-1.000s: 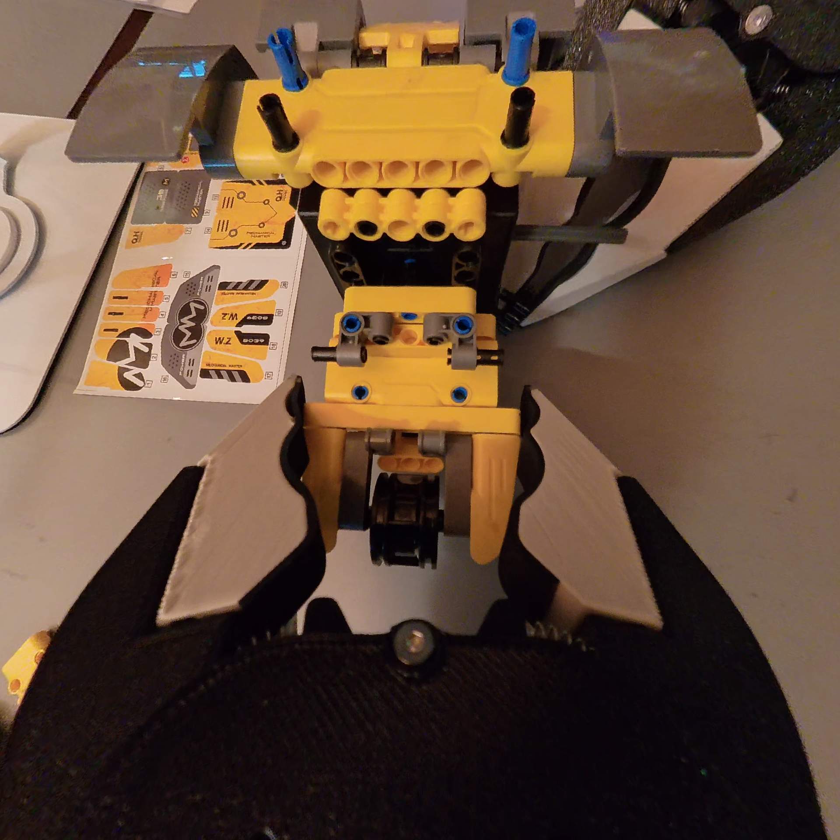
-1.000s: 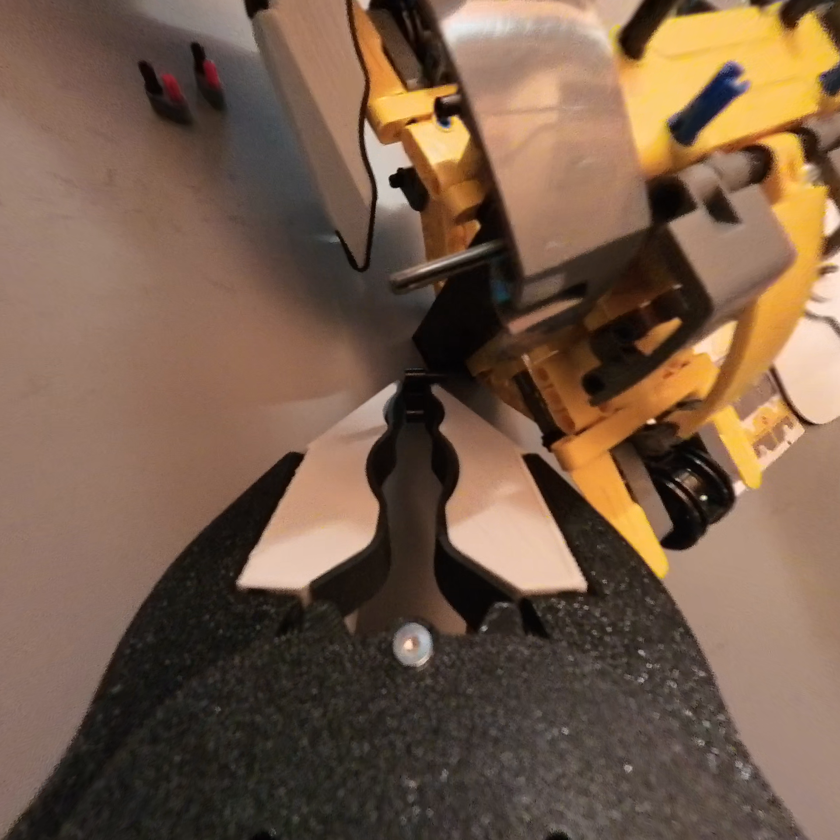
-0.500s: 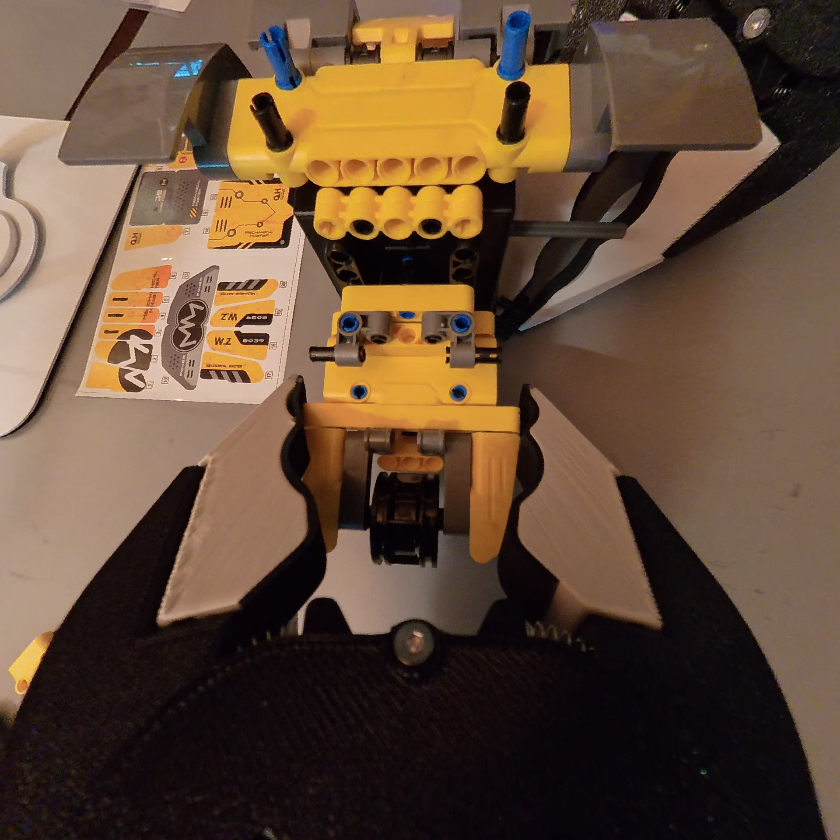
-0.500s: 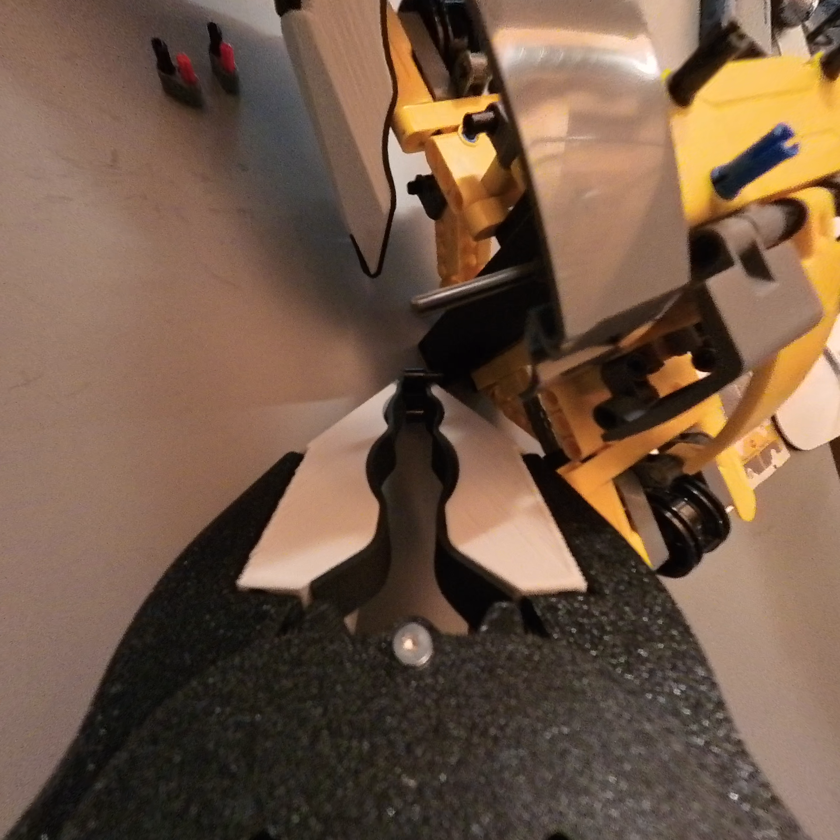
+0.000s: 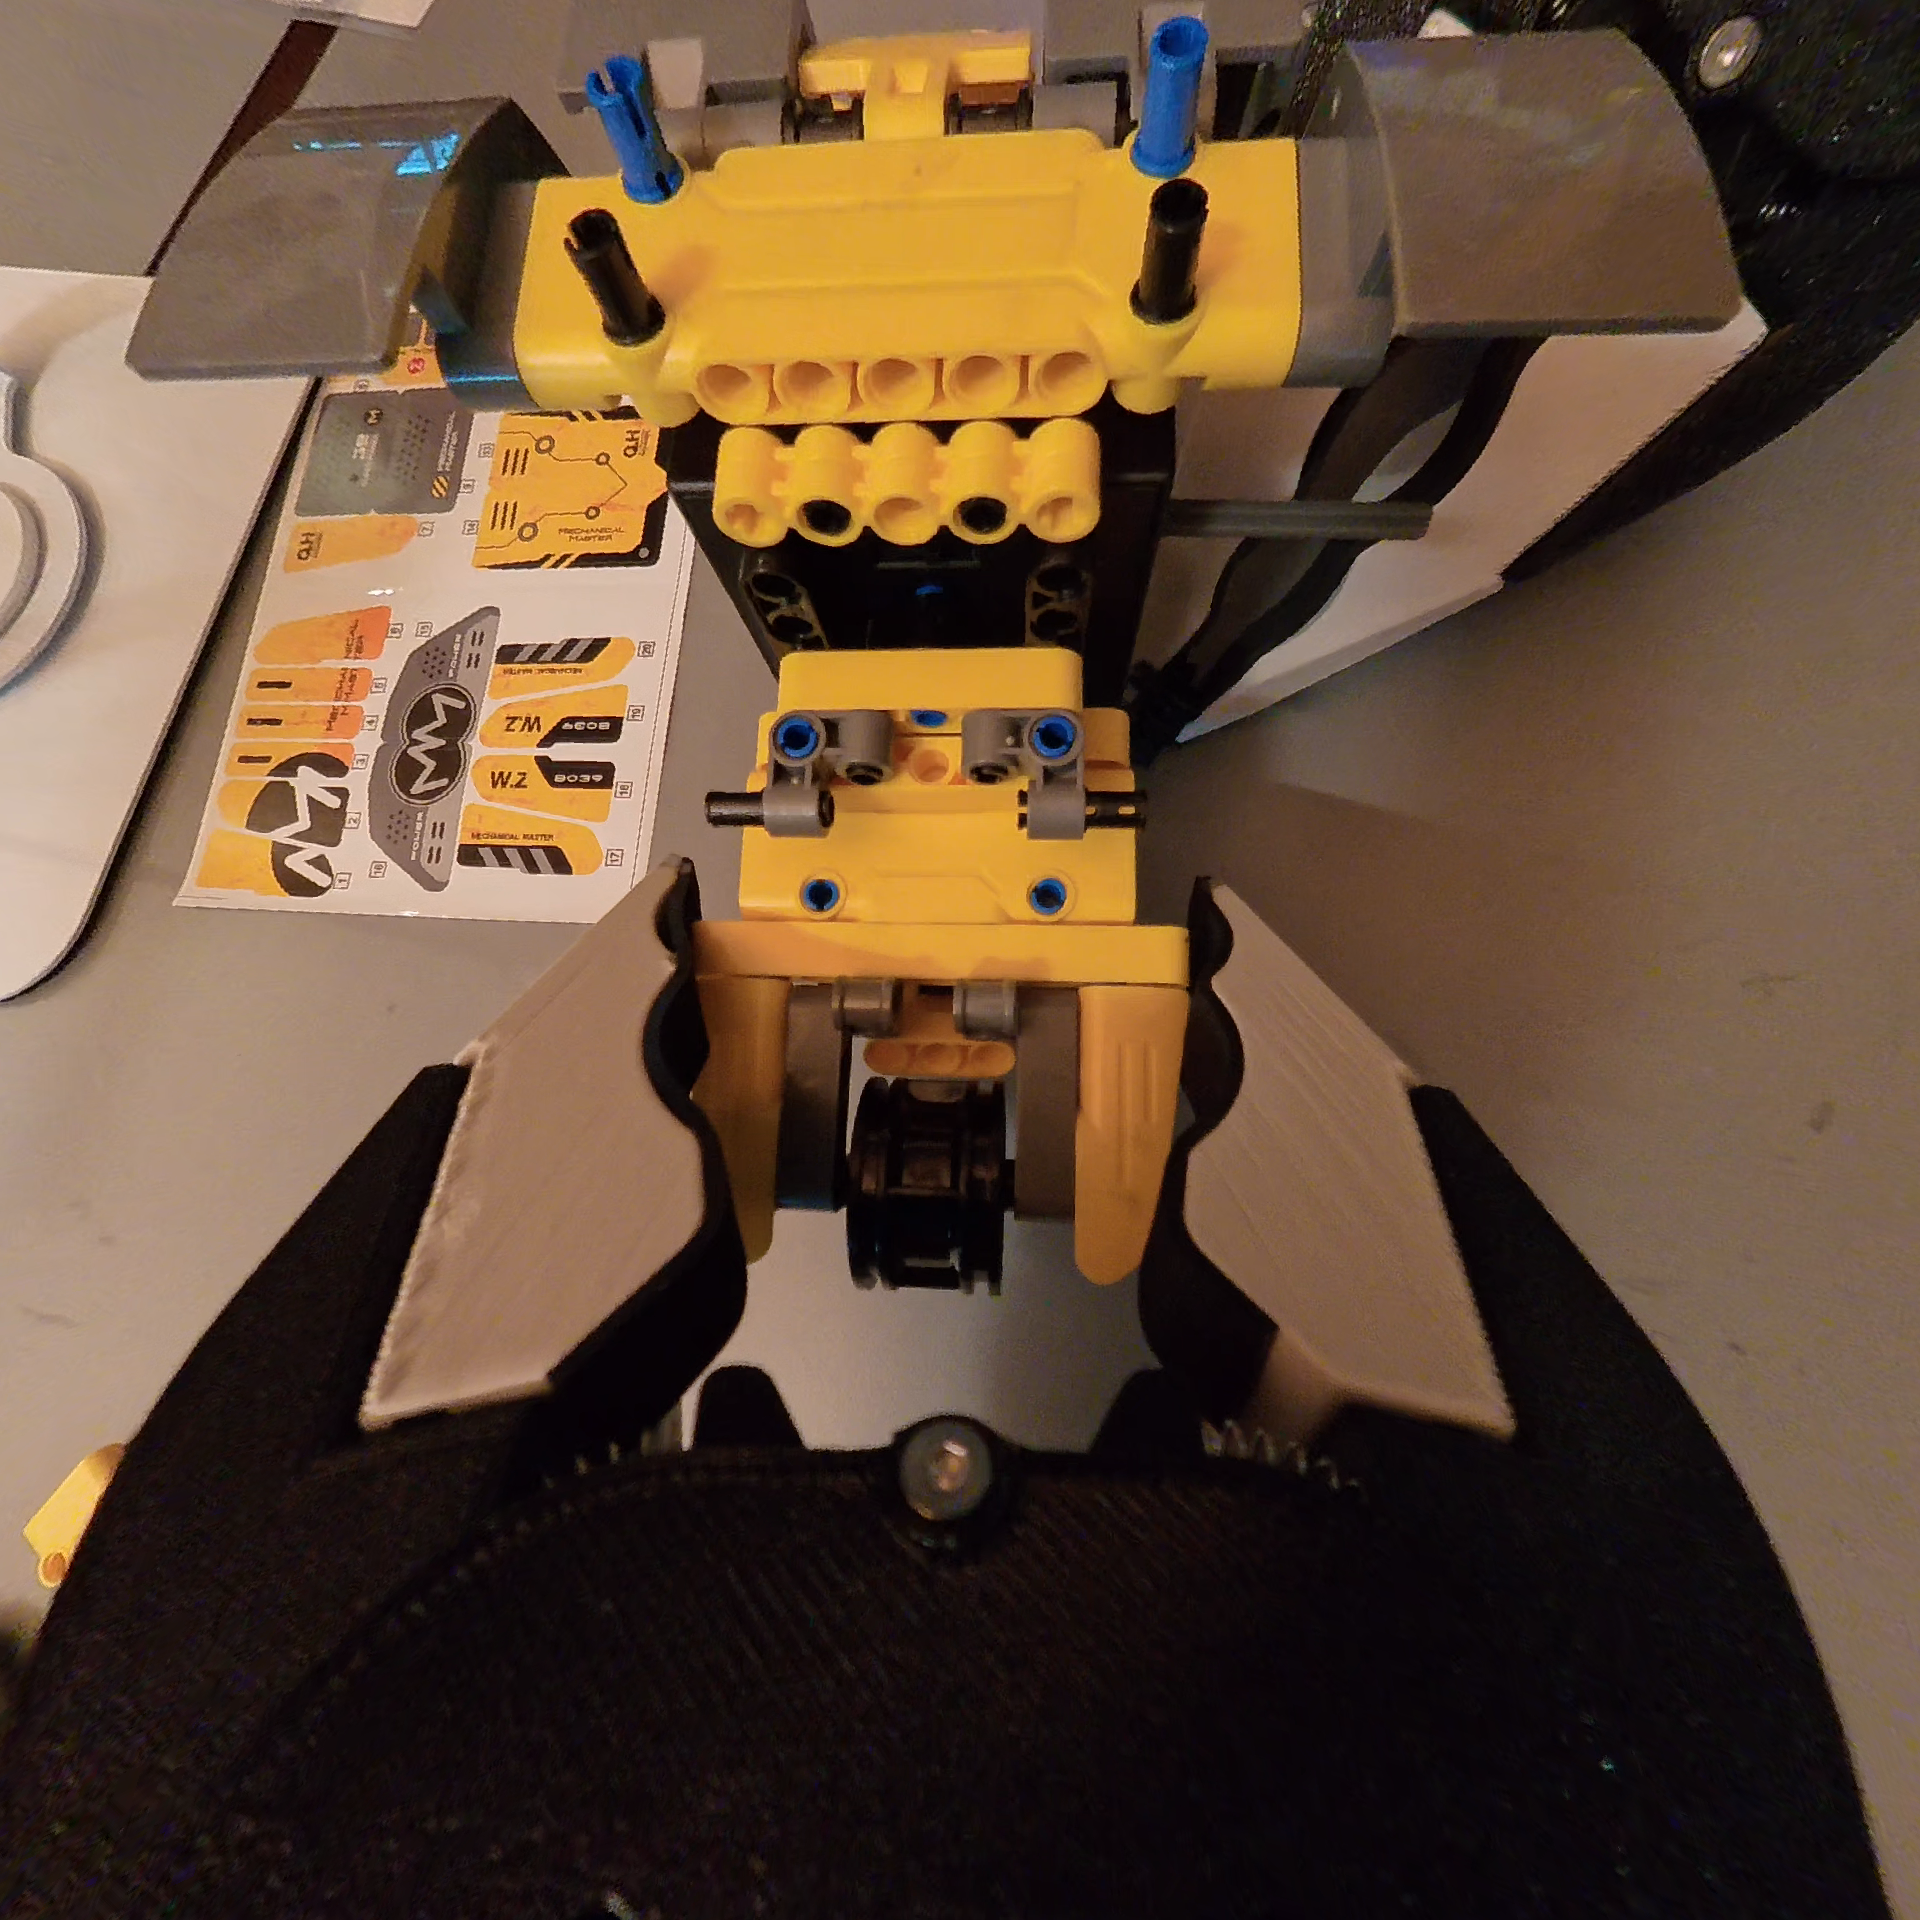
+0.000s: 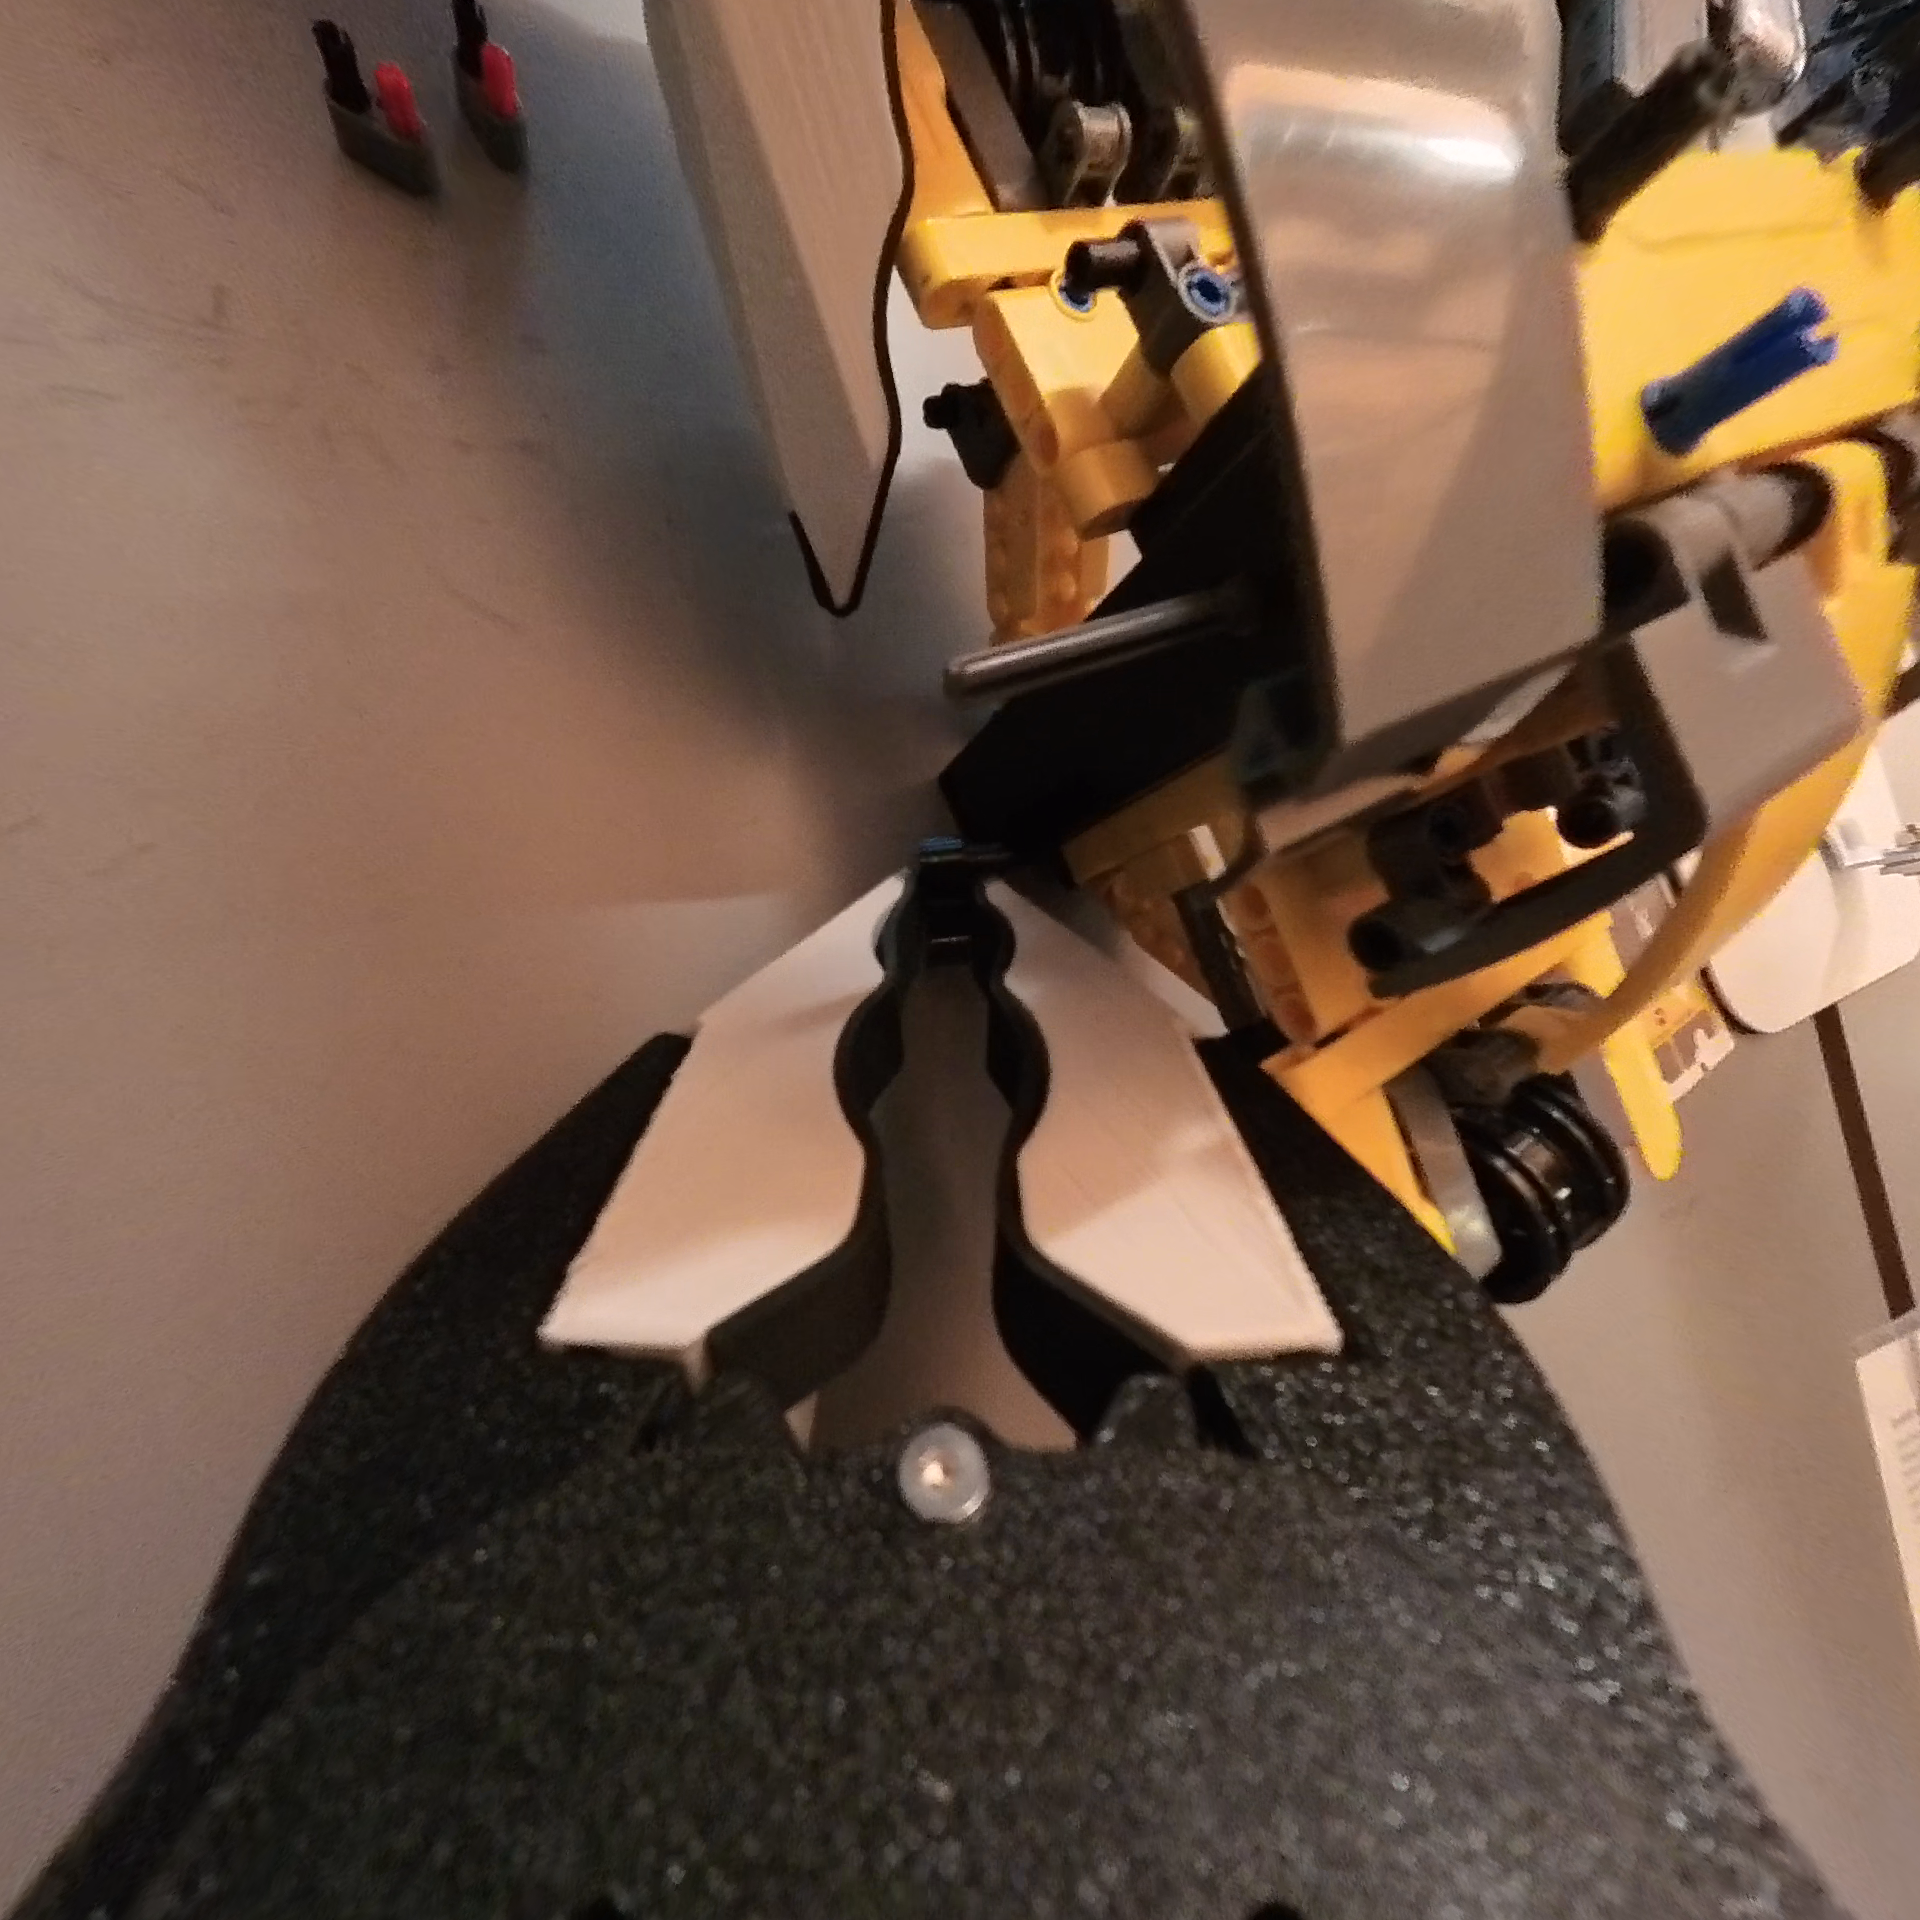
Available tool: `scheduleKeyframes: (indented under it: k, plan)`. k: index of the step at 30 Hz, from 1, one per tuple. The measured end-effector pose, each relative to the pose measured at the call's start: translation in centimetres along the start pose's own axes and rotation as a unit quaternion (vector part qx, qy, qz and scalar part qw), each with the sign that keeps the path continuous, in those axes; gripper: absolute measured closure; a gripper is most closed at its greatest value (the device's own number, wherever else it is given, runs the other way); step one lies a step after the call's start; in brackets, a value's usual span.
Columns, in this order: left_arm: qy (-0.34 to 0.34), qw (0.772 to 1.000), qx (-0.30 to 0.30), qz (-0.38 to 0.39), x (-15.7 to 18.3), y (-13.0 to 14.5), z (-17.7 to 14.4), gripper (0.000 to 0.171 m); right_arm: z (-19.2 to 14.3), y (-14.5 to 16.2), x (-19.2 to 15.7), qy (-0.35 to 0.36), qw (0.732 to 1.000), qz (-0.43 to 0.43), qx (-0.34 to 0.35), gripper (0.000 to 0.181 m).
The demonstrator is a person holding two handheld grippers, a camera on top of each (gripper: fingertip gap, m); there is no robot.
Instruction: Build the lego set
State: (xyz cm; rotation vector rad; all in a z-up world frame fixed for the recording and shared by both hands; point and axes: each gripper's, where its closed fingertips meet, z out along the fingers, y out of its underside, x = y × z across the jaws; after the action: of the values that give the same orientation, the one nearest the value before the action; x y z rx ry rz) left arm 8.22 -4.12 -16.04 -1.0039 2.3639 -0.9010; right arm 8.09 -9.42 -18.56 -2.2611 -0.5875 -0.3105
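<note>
A yellow, grey and black brick-built vehicle model (image 5: pixel 914 260) stands on the grey table. My left gripper (image 5: pixel 940 914) is shut on its near yellow end, one finger on each side, with a black wheel (image 5: pixel 925 1184) between the fingers. My right gripper (image 6: pixel 951 883) is shut on a small black pin (image 6: pixel 948 904), held against the model's black frame (image 6: pixel 1122 727) below a grey axle (image 6: pixel 1081 644). The right gripper also shows in the left wrist view (image 5: pixel 1340 592), at the model's right side under its grey fender (image 5: pixel 1538 187).
A sticker sheet (image 5: pixel 436 675) lies left of the model, beside a white board (image 5: pixel 62 623). A small yellow piece (image 5: pixel 68 1507) lies at the lower left. Two small grey-and-red pieces (image 6: pixel 384 114) lie on the table beyond the right gripper. My right fingertips sit around 7 centimeters from my left ones. The small yellow piece (image 5: pixel 68 1507) is about 20 centimeters from my left fingertips.
The left gripper and model have barely moved. In the right wrist view the model has shifted up and right and looms larger; the right gripper stays shut on the black pin.
</note>
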Motion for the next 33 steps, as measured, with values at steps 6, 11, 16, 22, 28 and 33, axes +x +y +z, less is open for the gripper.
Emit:
scheduleKeyframes:
  k: [6,11,16,22,28,33]
  plan:
    - [-0.001,1.000,-0.001,0.001,0.0,0.0,0.0,0.083,-0.3,0.5,0.9,0.018,1.000,0.023,0.001,0.162]
    - [-0.001,1.000,-0.001,0.002,0.0,0.1,0.0,0.083,-0.5,0.3,0.8,0.015,0.999,0.035,0.006,0.164]
    - [-0.001,1.000,-0.001,0.002,0.0,0.1,0.0,0.083,-0.7,-0.1,0.7,0.017,0.999,0.045,0.012,0.167]
    - [-0.002,1.000,-0.002,0.003,0.0,0.1,0.0,0.083,-0.7,-0.1,0.7,0.019,0.999,0.041,0.016,0.167]
    - [-0.002,1.000,-0.003,0.002,0.0,0.1,0.0,0.083,-0.5,-0.7,0.3,0.004,1.000,0.014,0.025,0.172]
    - [-0.003,1.000,-0.005,0.003,-0.1,0.1,0.0,0.084,-0.5,-0.5,0.3,-0.009,0.999,0.015,0.033,0.172]
